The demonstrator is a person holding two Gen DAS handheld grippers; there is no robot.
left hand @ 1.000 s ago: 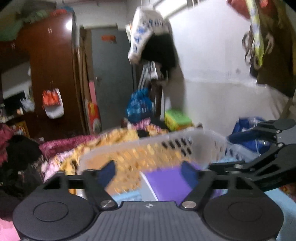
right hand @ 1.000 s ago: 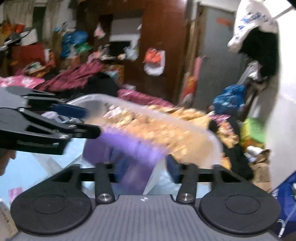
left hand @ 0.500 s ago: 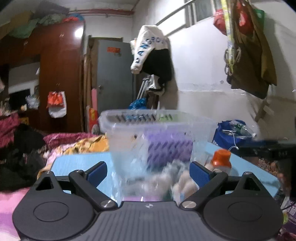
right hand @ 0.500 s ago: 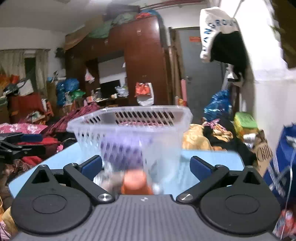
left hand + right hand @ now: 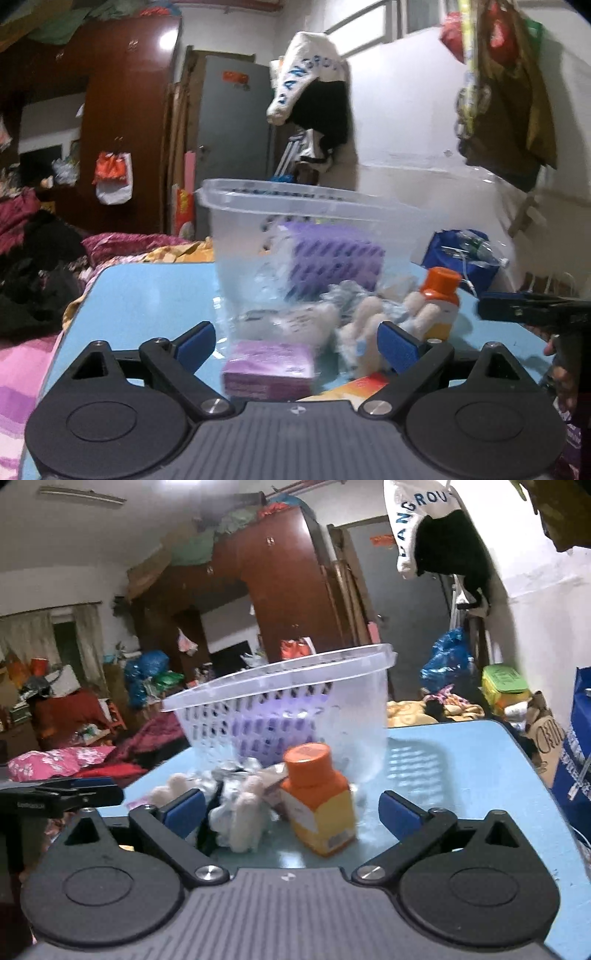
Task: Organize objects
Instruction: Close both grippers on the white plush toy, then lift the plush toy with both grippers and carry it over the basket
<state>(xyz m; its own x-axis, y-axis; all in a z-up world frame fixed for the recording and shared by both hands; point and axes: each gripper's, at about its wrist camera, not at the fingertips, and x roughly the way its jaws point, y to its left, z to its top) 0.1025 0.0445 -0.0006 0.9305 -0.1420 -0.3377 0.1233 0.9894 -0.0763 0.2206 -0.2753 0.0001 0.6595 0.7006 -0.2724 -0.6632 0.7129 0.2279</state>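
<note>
A clear plastic basket [image 5: 295, 206] [image 5: 280, 675] stands on the light blue table [image 5: 147, 295] [image 5: 461, 775] with a purple perforated thing [image 5: 332, 258] [image 5: 273, 731] inside. In front lie a purple box [image 5: 267, 369], a white plush toy [image 5: 365, 317] [image 5: 243, 812] and an orange-capped yellow bottle [image 5: 441, 299] [image 5: 317, 801]. My left gripper [image 5: 297, 347] is wide, jaws closing slightly, with the purple box between them untouched. The jaws of my right gripper [image 5: 291, 812] are also wide and closing slightly. The bottle and toy sit between them, and neither pad touches.
An orange-red box [image 5: 369, 384] lies near the left gripper. The right gripper [image 5: 517, 308] shows at the right edge of the left view, the left gripper [image 5: 74, 794] at the left of the right view. Clothes, a wardrobe [image 5: 280, 590] and bags surround the table.
Both views have dropped from looking down into the basket to table level. The basket now stands farther off with loose items in front. Both jaws stand wider than a second ago.
</note>
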